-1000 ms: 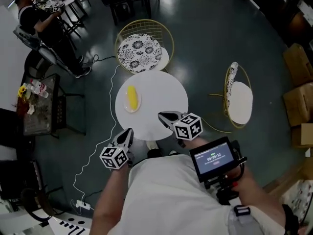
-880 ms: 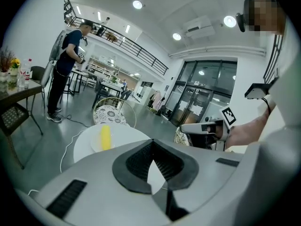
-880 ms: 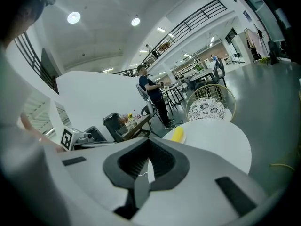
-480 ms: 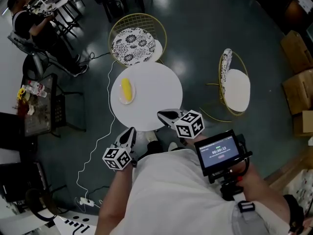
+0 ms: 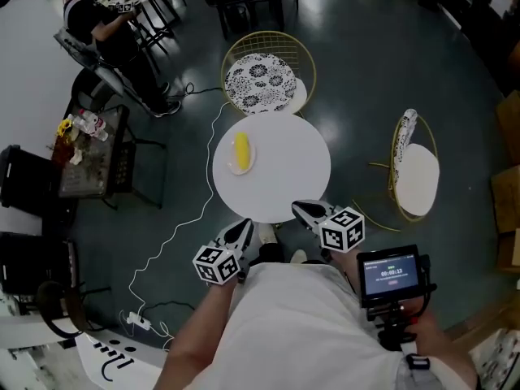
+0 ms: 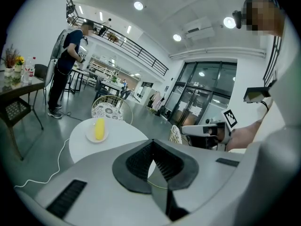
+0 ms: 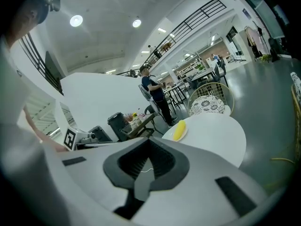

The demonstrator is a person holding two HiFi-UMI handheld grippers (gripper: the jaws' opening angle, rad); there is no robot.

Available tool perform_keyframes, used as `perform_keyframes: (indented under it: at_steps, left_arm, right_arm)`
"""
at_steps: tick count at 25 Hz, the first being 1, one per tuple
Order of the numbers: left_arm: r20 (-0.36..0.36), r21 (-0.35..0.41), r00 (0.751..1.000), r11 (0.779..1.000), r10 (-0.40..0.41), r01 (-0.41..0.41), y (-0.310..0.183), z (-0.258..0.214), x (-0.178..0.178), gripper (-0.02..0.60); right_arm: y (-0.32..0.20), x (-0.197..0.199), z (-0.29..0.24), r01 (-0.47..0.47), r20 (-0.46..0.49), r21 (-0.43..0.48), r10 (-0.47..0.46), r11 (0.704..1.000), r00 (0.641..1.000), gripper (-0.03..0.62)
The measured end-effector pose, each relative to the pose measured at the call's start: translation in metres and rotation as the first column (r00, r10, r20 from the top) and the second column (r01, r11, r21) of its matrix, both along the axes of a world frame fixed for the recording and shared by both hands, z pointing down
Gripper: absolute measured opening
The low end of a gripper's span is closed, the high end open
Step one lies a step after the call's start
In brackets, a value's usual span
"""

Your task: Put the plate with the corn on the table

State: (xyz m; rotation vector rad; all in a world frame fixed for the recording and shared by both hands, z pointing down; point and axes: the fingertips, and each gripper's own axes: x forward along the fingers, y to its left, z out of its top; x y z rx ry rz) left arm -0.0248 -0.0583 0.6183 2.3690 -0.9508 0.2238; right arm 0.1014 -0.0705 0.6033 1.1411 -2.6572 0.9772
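Corn on its plate, on the left half of the worktop.
The corn (image 5: pixel 241 149) lies on the plate (image 5: pixel 240 166), which sits left of centre on the worktop (image 5: pixel 284 173). The left gripper (image 5: pixel 241 231) and the right gripper (image 5: pixel 305 210) are side by side at the near edge, well apart from the plate. A chair (image 5: pixel 262 84) stands just beyond the far edge and a second chair (image 5: pixel 416 175) to the right. A side table (image 5: pixel 89 159) stands to the left.

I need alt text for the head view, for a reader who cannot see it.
A plate with a yellow corn cob lies on a round white table, seen from above. The left gripper and right gripper hang by the table's near edge, away from the plate.
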Motion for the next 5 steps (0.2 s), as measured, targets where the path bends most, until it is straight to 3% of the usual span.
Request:
perform_keyframes:
  at_steps: [5]
  left_arm:
    - [0.0,-0.014,1.0,1.0,-0.011,0.011,0.002,-0.0046,-0.0078,0.008]
  right_arm:
    - [0.0021,-0.0044,-0.002,-0.006,0.002,-0.018,0.007,1.0,1.0,0.008]
